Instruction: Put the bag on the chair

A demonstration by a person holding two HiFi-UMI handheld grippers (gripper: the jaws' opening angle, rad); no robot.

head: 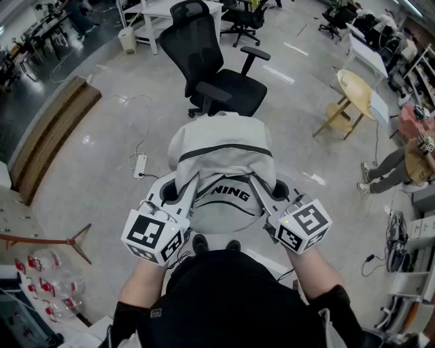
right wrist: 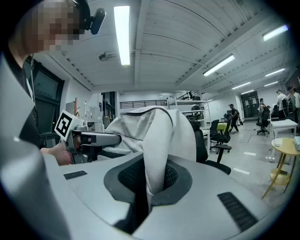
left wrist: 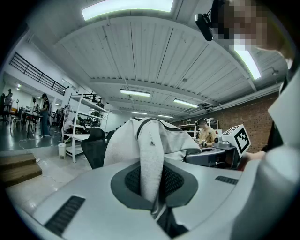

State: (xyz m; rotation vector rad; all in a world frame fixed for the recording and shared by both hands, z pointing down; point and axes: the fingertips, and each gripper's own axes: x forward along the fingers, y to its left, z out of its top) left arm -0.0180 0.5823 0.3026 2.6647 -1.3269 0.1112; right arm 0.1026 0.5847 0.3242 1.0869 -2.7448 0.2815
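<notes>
A light grey bag point(head: 221, 153) with black trim hangs in the air in front of me, carried between both grippers. My left gripper point(head: 178, 192) is shut on a fold of the bag's fabric point(left wrist: 151, 164) at its left side. My right gripper point(head: 266, 194) is shut on a fold of the same bag point(right wrist: 157, 159) at its right side. A black office chair point(head: 214, 71) with armrests stands on the floor just beyond the bag, its seat point(head: 238, 90) bare. In the left gripper view the chair's back point(left wrist: 95, 147) shows behind the bag.
A white power strip point(head: 140, 165) and its cable lie on the floor left of the bag. A round wooden side table point(head: 353, 92) stands at the right, with a seated person point(head: 401, 163) further right. White desks point(head: 160, 10) and other chairs are behind.
</notes>
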